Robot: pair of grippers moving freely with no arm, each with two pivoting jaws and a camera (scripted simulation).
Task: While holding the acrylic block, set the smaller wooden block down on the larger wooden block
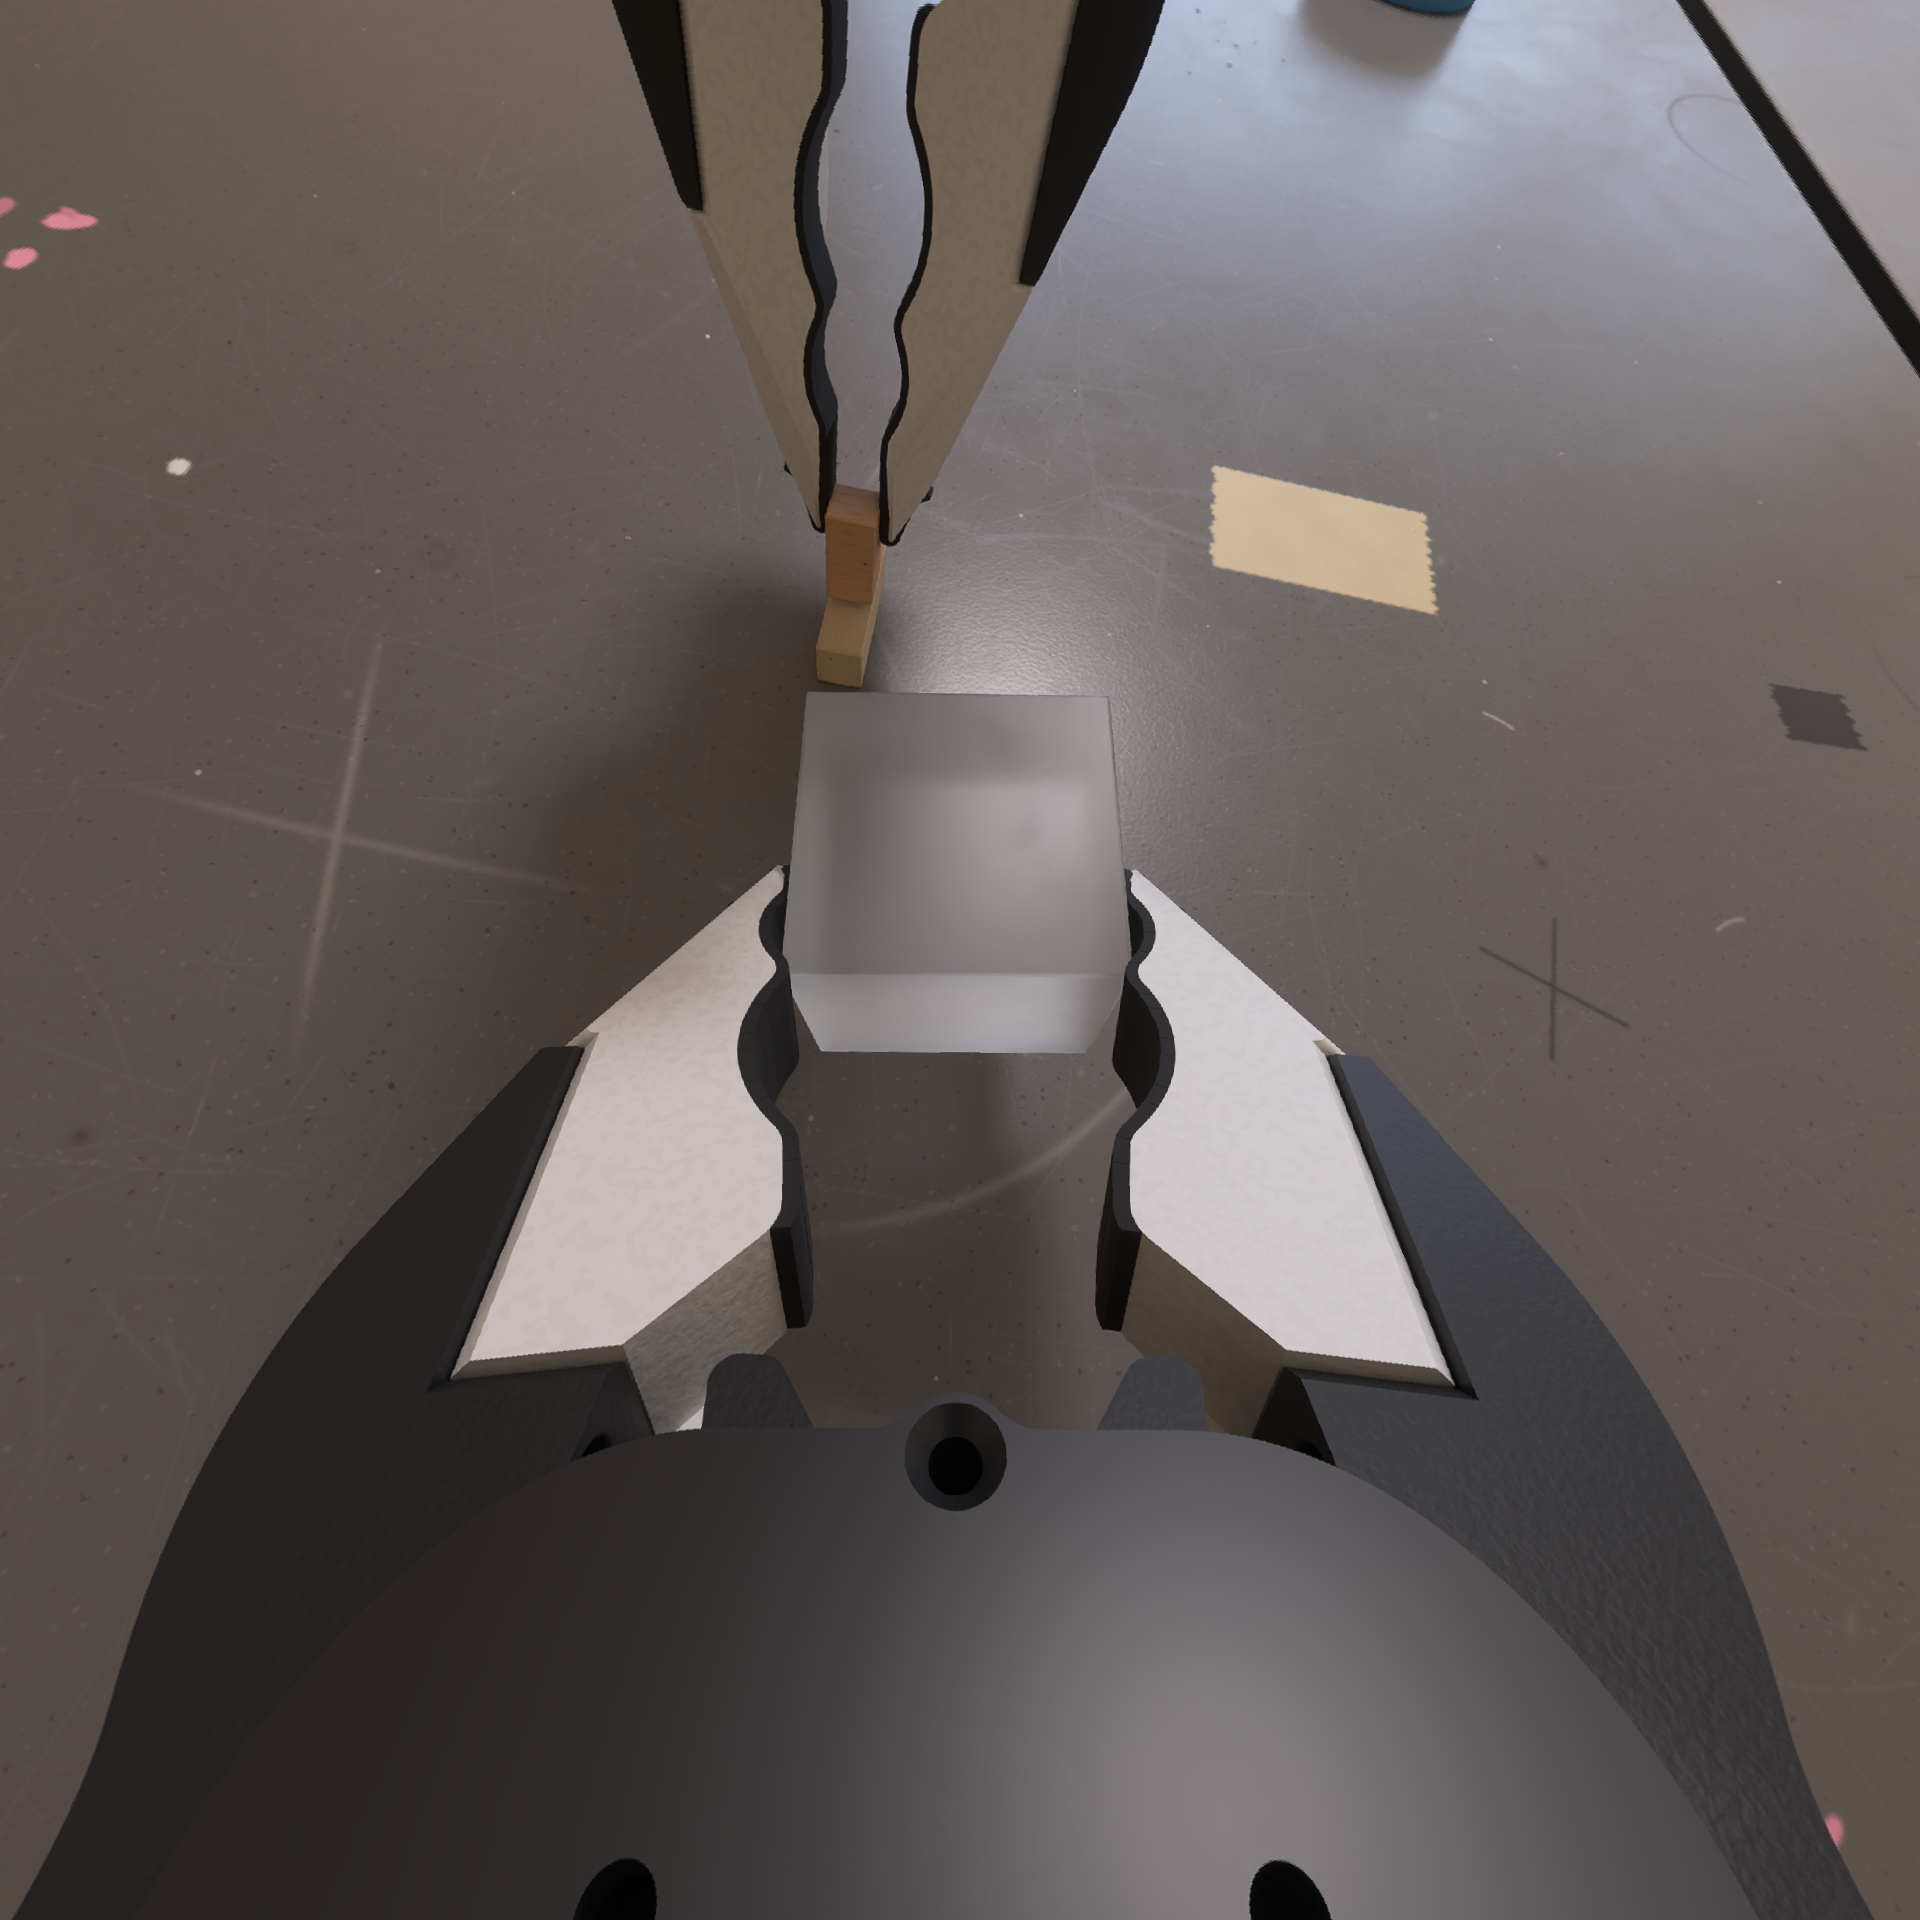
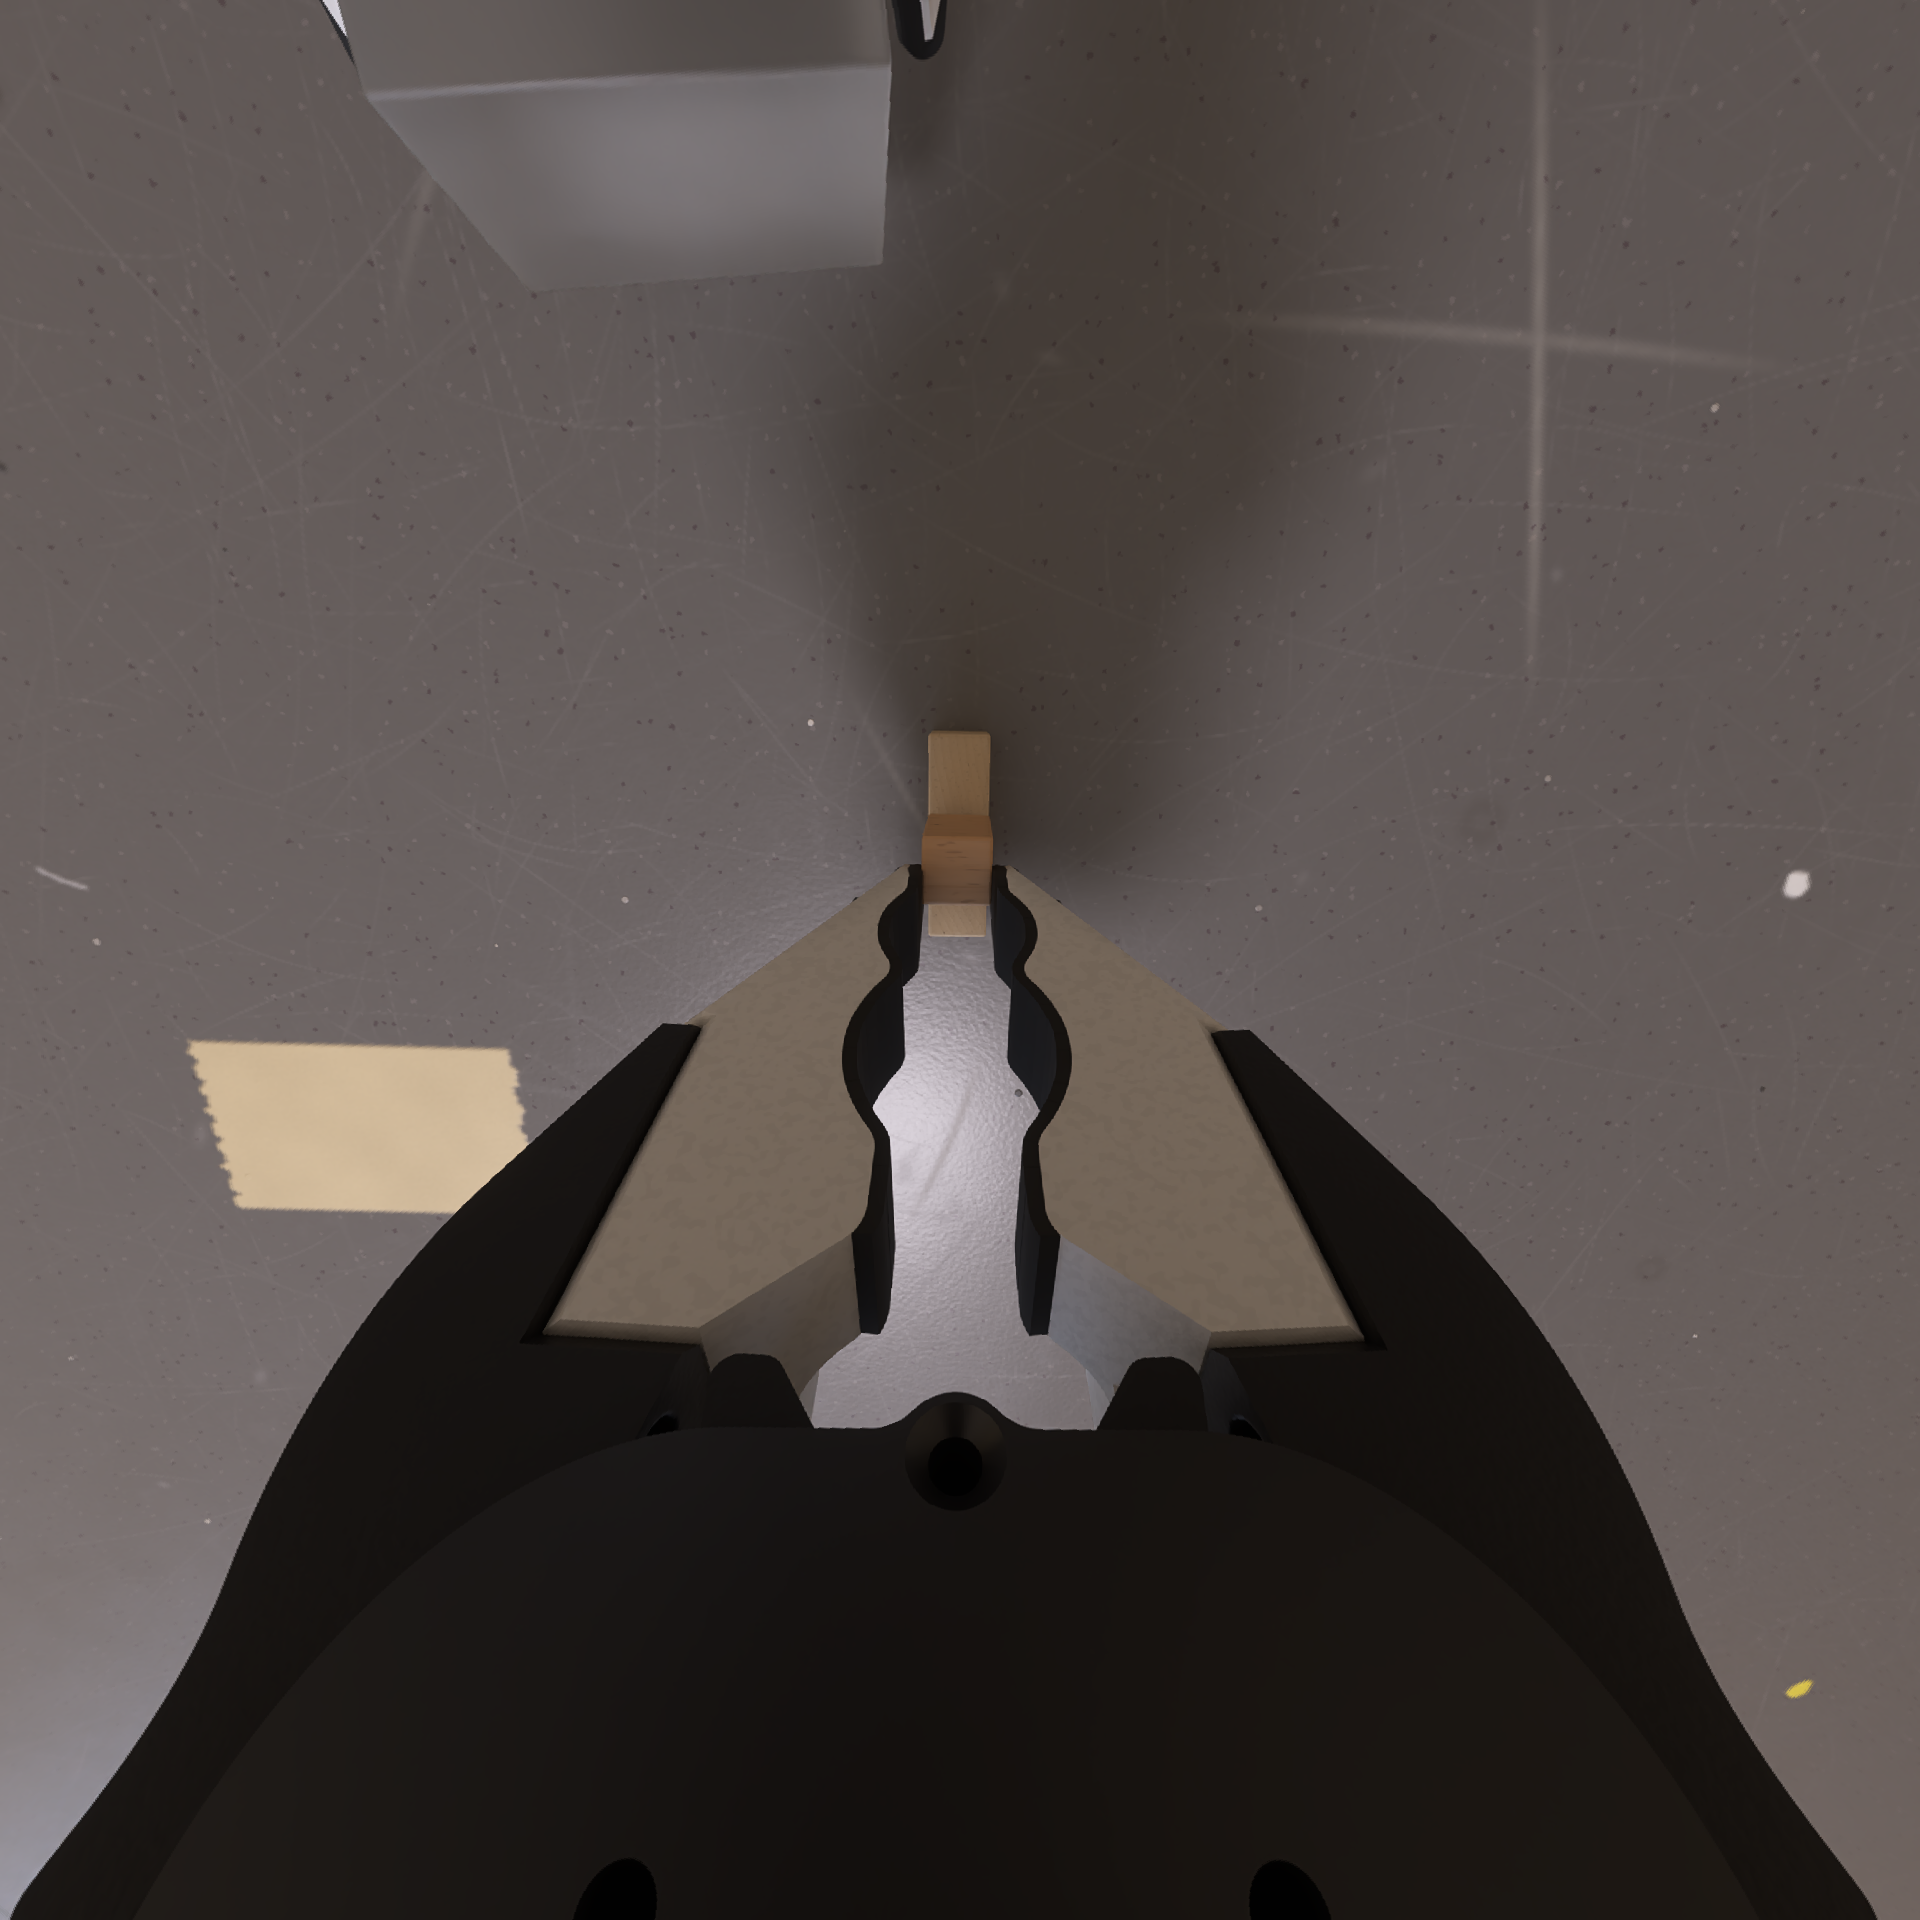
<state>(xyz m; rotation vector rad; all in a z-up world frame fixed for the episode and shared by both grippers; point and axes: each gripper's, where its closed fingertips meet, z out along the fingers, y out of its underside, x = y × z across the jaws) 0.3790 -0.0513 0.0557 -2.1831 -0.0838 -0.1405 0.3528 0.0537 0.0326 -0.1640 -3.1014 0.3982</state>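
Observation:
My left gripper (image 1: 956, 894) is shut on the translucent acrylic block (image 1: 951, 873) and holds it above the grey table. The block also shows at the top left of the right wrist view (image 2: 665, 156). My right gripper (image 2: 956, 883) reaches down from the top of the left wrist view (image 1: 854, 520), shut on the smaller, darker wooden block (image 2: 954, 857) (image 1: 852, 530). That block sits directly over the larger, paler wooden block (image 2: 958, 769) (image 1: 844, 639), which lies on the table just beyond the acrylic block. They look in contact, but I cannot tell for sure.
A tan tape patch (image 1: 1320, 535) (image 2: 358, 1127) lies on the table to one side of the wooden blocks. A small dark patch (image 1: 1816, 717) lies farther out. A black stripe (image 1: 1808, 177) runs along the table's edge, and a teal object (image 1: 1423, 5) shows at the top.

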